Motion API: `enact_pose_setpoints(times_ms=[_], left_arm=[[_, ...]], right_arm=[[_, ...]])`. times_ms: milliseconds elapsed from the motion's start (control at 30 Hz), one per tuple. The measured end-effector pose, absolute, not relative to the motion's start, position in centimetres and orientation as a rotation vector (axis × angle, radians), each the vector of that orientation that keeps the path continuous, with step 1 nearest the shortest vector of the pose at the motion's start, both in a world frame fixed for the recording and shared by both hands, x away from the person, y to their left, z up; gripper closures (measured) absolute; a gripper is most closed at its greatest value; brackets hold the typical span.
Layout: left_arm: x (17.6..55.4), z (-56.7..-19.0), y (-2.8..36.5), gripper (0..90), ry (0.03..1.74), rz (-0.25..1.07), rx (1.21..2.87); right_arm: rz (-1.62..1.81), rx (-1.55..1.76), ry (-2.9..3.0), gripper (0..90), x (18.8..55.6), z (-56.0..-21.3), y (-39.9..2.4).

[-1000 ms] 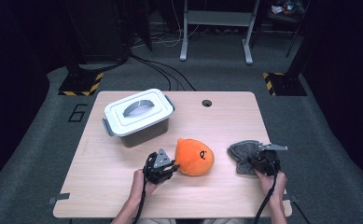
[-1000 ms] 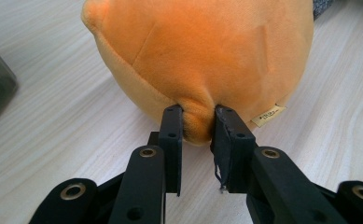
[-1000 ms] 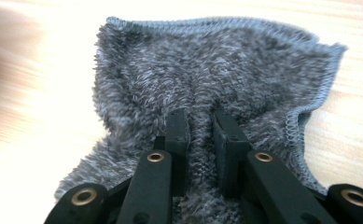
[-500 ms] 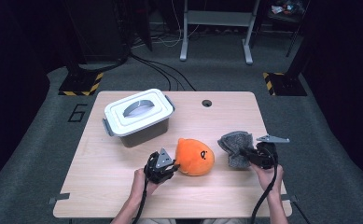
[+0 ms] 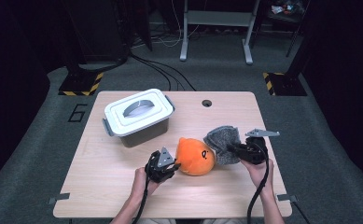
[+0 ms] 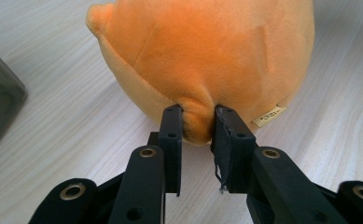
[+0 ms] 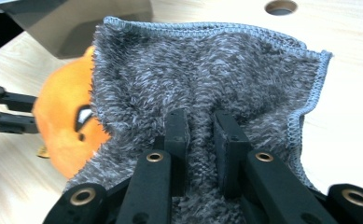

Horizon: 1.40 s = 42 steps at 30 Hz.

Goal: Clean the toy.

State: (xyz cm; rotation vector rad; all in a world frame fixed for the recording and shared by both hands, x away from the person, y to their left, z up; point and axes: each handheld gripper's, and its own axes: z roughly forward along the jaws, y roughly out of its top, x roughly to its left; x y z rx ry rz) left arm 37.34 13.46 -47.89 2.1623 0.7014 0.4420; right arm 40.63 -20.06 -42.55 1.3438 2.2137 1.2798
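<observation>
On the worktop (image 5: 100, 186), with free room toward its near edge, my left tongs (image 6: 197, 121) pinch the orange plush toy (image 5: 195, 156), and my right tongs (image 7: 201, 128) hold the grey cloth (image 5: 221, 142) just beside it.

In the left gripper view, the left claw (image 6: 198, 122) is pinching a fold of the orange plush toy (image 6: 207, 56), whose top is running off the upper edge, while the small label (image 6: 268, 115) just right of the claw is showing print too tiny to read. In the right gripper view, the grey towel (image 7: 207, 79) gathered around the right claw (image 7: 202, 126) is covering most of the toy to the claw's left and hiding the desk (image 7: 347, 107) beneath it. The grey container (image 7: 90, 28) beyond is being cut off by the top edge.
</observation>
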Motion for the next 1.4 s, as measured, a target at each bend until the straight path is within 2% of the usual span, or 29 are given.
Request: enact_pose_setpoints(times_ms=[667,1100,1400], left_arm=[[37.3,-47.6,13.0,73.8,0.686,0.476,2.179],[37.2,-47.7,12.7,74.2,0.679,0.496,2.190],[37.5,-47.9,12.8,74.4,0.712,0.464,2.180]], right_arm=[[1.288,1.228,2.361,76.8,42.8,-41.2,-13.6],[1.285,1.244,2.411,76.6,44.1,-41.8,-11.1],[1.242,1.244,2.414,76.6,44.4,-42.3,-10.8]])
